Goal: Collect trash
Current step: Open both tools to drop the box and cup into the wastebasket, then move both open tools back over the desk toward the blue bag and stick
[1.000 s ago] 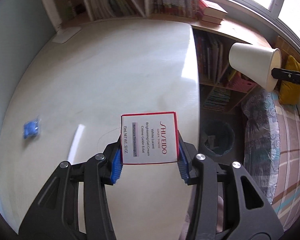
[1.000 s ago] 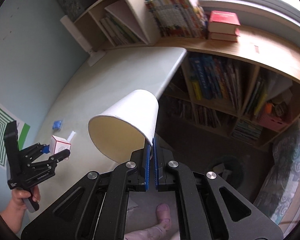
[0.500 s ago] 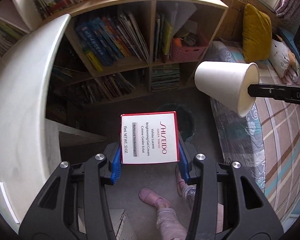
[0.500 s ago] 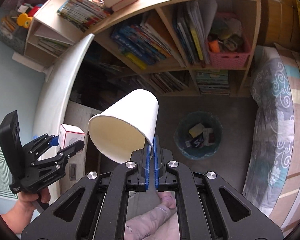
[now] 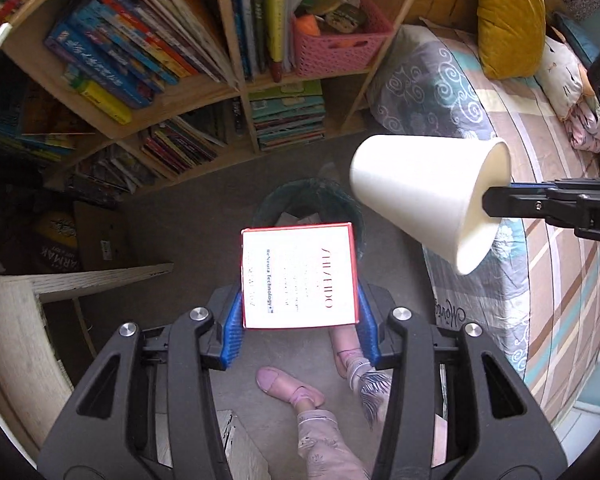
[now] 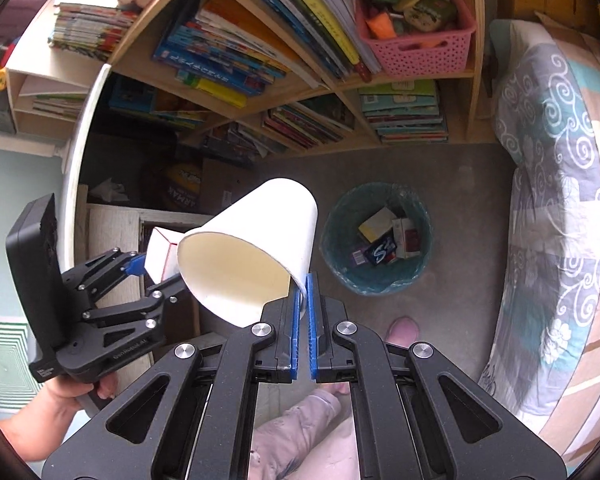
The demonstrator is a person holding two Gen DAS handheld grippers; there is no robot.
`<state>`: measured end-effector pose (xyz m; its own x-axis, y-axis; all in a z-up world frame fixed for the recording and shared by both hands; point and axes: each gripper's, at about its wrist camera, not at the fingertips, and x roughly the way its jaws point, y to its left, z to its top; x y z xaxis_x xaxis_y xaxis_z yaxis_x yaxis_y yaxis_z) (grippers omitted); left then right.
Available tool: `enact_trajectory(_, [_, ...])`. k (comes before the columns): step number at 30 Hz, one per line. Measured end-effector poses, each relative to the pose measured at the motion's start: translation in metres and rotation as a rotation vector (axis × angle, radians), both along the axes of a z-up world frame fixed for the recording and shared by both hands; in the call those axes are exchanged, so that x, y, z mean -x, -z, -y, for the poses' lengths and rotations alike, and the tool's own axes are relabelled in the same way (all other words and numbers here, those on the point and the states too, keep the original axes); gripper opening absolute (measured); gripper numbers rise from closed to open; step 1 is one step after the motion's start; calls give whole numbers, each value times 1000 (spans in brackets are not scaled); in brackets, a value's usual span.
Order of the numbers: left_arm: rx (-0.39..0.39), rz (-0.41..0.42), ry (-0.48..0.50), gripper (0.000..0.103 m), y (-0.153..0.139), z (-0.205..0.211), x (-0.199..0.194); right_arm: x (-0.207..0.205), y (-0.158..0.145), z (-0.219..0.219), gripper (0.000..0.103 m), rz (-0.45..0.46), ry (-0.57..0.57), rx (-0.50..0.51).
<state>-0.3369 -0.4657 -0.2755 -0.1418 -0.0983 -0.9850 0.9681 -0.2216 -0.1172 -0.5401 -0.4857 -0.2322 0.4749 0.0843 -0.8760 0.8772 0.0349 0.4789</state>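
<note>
The left tongs [image 5: 300, 316] point straight down at the floor, their blue pads clamped on the two sides of a small white box [image 5: 299, 276] with a red border. The box stands up between the pads, its printed face toward the camera. Directly below it, partly hidden by the box, is a round bin [image 5: 312, 204] lined with a teal bag.

The right tongs [image 6: 304, 284] are angled downward, their blue pads pinched together on the rim wall of a white paper cup [image 6: 252, 248]. The cup lies on its side in the air, its open mouth toward the right camera, its base pointing up and away. From the right view, the bin [image 6: 340, 232] sits on the grey floor just right of the cup and lower, holding several small packets and boxes.

The cup hangs just beside the box, to its right in the left view. A bookshelf [image 5: 204, 92] stands behind the bin, and a bed [image 5: 540, 280] lies to the right.
</note>
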Motion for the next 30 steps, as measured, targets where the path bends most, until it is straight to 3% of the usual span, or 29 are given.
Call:
enact_trajectory(1, [-23,-3,8,57,8,2,3,2,5,2,9,-11,1,-5])
enact_trajectory(2, [-36,0,7,72,15,4,5,3,9,4,19,-21,4,-5])
enact_trajectory(3, [-38,1,9,77,22,5,5,6,14,6,44,-20,11,-9])
enact_trajectory(5, [-51,36,16,80,34,7,7,11,21,9,59,-22,34,-13])
enact_trajectory(9, [-85,42,17,80,49,8,6,22,33,12,59,-5,59,-29])
enact_trajectory(16, [-78,43,6,80,44,0,5,28,30,5,59,-13,61,-34])
enact_trajectory(24, [-16,39,-35,80,3,-7,-12,22,0,3,60,8,40,5])
enact_trajectory(30, [36,56,-108,84,-34,-17,-45,-2,-33,4,60,24,-6,49])
